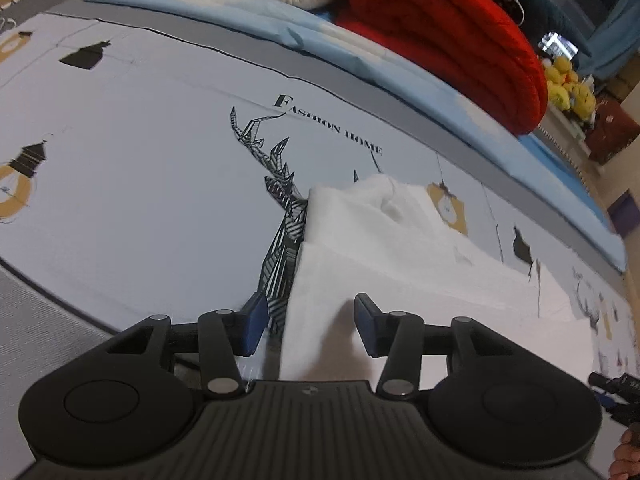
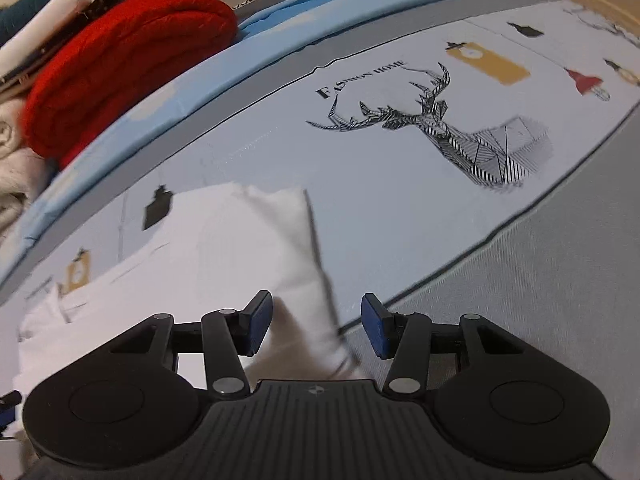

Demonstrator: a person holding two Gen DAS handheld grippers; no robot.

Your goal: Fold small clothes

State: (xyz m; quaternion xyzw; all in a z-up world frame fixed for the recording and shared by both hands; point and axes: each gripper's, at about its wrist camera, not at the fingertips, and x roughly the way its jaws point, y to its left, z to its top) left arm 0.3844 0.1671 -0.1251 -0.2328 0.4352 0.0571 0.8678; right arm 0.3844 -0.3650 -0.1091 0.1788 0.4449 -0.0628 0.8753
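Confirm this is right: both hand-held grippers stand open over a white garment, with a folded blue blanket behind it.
Wrong colour: the folded blanket is red, as the left wrist view shows. Both the left hand-held gripper and right hand-held gripper do stand open over the white garment.

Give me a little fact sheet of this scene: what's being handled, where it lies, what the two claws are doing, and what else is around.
item: white garment, partly folded
lies on: printed bedsheet with a deer drawing
left gripper: open, over one garment edge
right gripper: open, over a garment corner
nearby: red blanket, rolled, at the sheet's far side
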